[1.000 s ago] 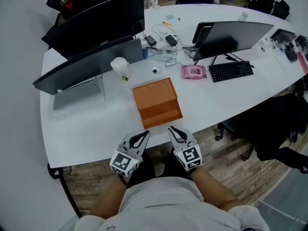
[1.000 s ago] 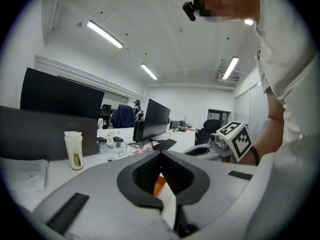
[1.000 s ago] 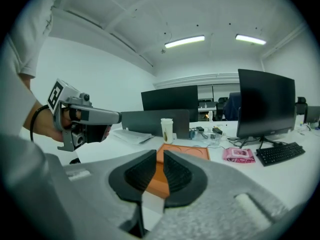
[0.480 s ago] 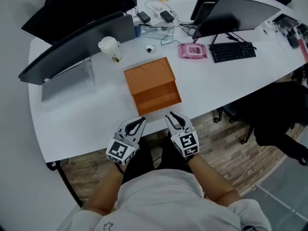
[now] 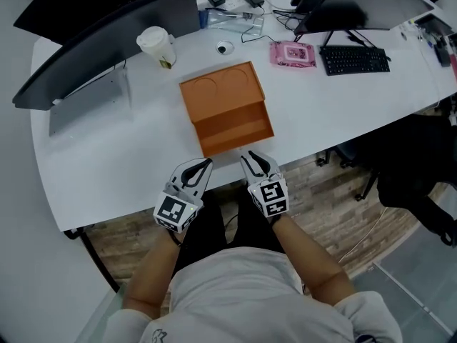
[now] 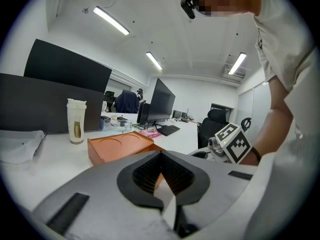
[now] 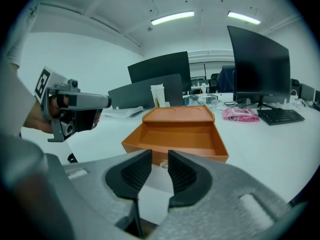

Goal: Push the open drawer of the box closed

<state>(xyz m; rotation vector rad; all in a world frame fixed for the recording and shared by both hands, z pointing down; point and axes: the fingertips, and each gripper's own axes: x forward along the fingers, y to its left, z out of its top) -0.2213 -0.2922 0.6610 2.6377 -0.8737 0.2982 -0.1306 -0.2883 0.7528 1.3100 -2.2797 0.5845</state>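
Orange box [image 5: 221, 95] sits mid-table [image 5: 107, 163], a bit toward the near edge, with its drawer [image 5: 239, 131] pulled out toward the person. The drawer front is close to the table's near edge. Both grippers hover just near of that edge, side by side and pointing at the box, touching nothing.

Left gripper [image 5: 196, 170] is a little left of the drawer, tips pressed together with nothing pinched; in its own view you just see the box through the hollow behind the tips. Right gripper [image 5: 255, 164] lines up with the drawer's right half. Its jaws have just been opening and now stand spread with a clear gap, nothing between them. In the right gripper view the drawer front fills that gap from farther off, with a small knob [image 7: 161, 163] visible on it.

Other stuff on the table, all well away from the box: a cup [image 5: 157, 46] far left, a pink pack [image 5: 293, 53] and a keyboard [image 5: 355, 59] far right, and dark monitors [image 5: 107, 45] along the far side.
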